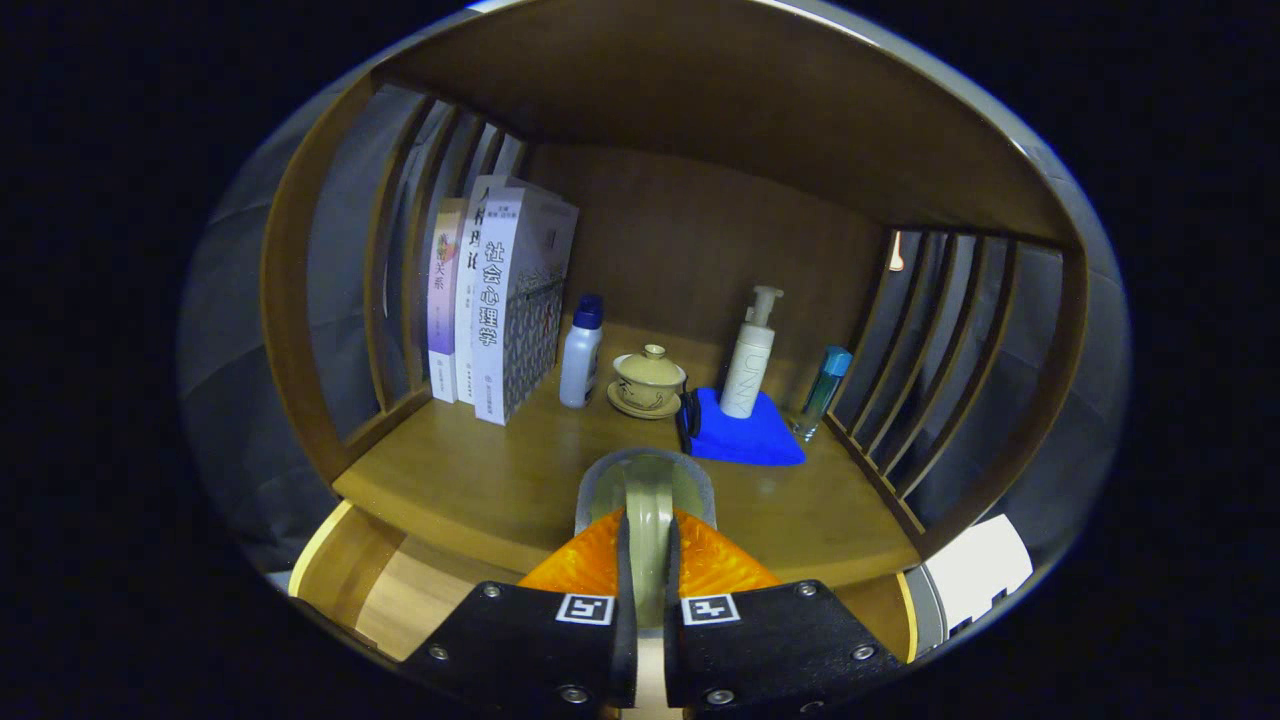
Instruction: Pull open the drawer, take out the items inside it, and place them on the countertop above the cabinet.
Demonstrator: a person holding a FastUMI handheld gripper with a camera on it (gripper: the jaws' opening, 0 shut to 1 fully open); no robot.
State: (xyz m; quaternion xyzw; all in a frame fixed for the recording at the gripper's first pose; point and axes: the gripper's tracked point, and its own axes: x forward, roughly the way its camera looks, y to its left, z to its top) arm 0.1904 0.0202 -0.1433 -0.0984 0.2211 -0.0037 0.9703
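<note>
Front book [515, 300] spine: 社会心理学; other lettering illegible.

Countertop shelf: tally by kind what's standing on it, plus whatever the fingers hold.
Books: 3
Bottles, namely a blue-capped one, a pump one and a teal one: 3
Lidded tea bowl on saucer: 1
Blue cloth: 1
Greenish cup, gripped at its rim by the fingers: 1
Total: 9

Three books [497, 305] stand upright by the slatted left side [400, 270] in front of me. Beside them a white bottle [581, 353] with a blue cap, then a lidded teacup [649, 378] on its saucer.
</note>
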